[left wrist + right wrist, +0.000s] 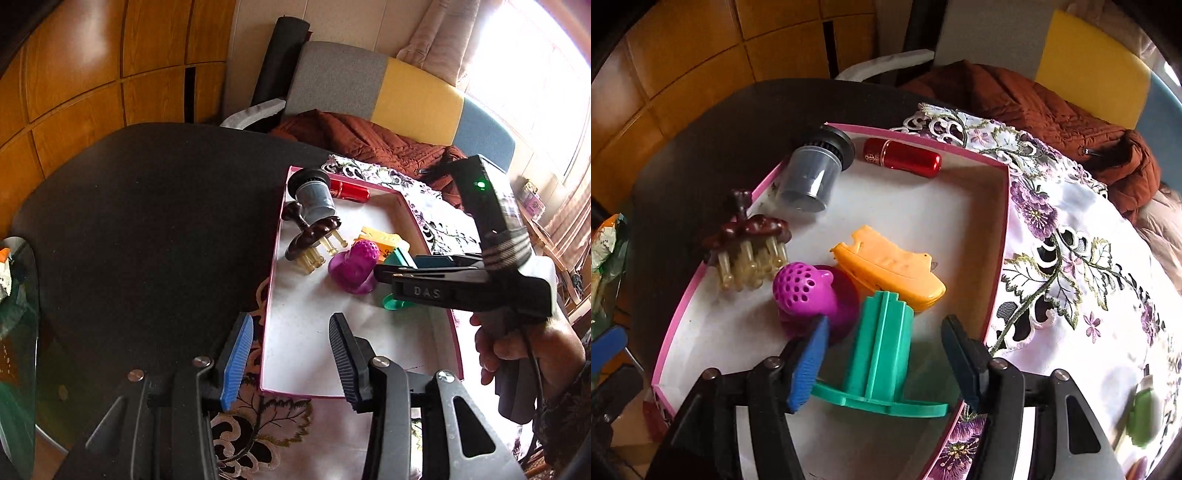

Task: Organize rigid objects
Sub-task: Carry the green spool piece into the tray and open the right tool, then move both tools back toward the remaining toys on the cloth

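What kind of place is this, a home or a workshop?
Most likely a home living or dining room: an embroidered floral tablecloth covers the table, a cushioned seat holds a brown quilted jacket, and wooden cabinet panels line the wall.

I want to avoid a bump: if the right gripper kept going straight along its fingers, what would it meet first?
Most likely the green plastic piece, which lies in the pink-rimmed box between the open jaws of the right gripper; depth is unclear.

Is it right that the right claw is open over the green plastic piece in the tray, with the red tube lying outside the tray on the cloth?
Not quite. The red tube lies inside the tray, against its far wall, as the right wrist view shows. The right claw is indeed open over the green plastic piece.
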Demonstrator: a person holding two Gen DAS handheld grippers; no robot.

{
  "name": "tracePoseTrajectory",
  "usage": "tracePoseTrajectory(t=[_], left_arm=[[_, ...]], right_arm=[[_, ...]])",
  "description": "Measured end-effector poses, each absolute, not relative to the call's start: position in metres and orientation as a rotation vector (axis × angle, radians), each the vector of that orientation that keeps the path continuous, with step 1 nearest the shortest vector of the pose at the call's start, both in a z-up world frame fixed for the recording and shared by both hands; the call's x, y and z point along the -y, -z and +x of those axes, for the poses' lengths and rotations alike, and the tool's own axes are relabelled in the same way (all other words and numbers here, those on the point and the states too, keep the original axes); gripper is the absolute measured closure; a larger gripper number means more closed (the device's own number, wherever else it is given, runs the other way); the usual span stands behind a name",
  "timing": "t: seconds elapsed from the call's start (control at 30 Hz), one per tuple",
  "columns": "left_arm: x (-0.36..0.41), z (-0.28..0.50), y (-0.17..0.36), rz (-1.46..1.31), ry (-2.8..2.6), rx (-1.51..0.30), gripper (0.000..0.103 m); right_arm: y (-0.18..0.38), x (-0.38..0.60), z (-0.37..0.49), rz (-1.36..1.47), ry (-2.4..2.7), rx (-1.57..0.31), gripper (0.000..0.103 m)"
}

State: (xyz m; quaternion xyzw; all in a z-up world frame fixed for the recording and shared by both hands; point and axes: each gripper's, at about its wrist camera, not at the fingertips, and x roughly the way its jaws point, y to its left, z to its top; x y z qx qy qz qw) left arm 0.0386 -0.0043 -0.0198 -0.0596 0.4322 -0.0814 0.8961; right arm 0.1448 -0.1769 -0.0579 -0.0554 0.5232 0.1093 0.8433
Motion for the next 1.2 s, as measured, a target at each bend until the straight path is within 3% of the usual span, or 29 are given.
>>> tracePoseTrajectory(t=[0.7,0.87,1.2], left_arm=[[0.016,0.034,0.020,-0.095,0.179,-0.902,0.060],[0.020,0.032,0.021,-0.089,0.186,-0.906,0.060],[0.027,0.030,0.022,-0.077,0.202,-0.911,0.060]], right_arm=[[0.030,0.194,0.104,0.005,-0.209,-0.968,0.013],[0.022,0.203,0.093,0.050,-0.203,-0.942,0.003],[0.012,0.221,0.073,0.057,-0.175,-0.897,0.000]])
